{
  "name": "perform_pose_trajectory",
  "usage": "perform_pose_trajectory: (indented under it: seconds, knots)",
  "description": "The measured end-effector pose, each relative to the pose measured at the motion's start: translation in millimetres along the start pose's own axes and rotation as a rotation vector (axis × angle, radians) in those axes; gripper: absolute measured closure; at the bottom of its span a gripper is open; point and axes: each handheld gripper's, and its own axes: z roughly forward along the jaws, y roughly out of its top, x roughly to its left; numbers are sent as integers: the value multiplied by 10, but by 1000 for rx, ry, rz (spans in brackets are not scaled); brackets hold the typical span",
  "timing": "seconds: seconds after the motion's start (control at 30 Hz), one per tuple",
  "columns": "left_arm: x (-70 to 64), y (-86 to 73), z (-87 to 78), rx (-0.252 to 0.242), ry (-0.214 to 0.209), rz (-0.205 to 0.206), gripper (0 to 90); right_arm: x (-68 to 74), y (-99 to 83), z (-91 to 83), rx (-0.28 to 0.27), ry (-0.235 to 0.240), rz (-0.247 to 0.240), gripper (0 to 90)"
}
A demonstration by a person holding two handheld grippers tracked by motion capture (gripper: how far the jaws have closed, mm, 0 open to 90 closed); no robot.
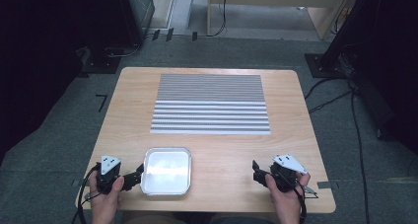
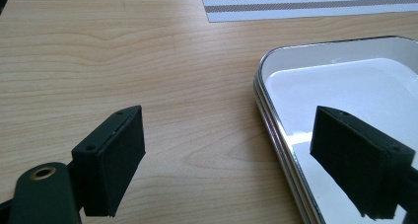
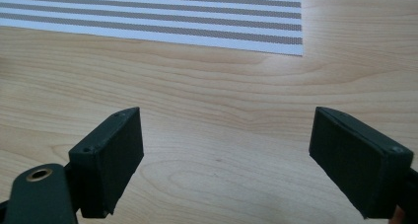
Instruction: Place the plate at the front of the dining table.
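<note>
- Two grippers sat at the near edge of the table [image 1: 296, 135], each held in one hand; the left gripper [image 1: 136, 175] lay just left of the tray [image 1: 166, 189], the right gripper [image 1: 257, 172] well to the tray's right.
- From the high view, a striped mat [image 1: 210, 103] lay beyond both grippers, past the tray.
- From the left gripper view, its jaws stood wide apart, gripping nothing; the right jaw hung over the tray's [image 2: 276, 130] near-left rim, the left jaw over bare wood. Whether a jaw touched the rim could not be told.
- From the right gripper view, its jaws stood wide apart over bare wood, with the mat's [image 3: 162, 21] corner ahead.
</note>
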Motion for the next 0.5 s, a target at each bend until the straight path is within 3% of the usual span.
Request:
perform_pose_trajectory:
  seconds: [0.5]
  knots:
    - [-131, -2, -5, 2, -21, 19, 133, 170, 10, 2, -7, 26, -9, 130]
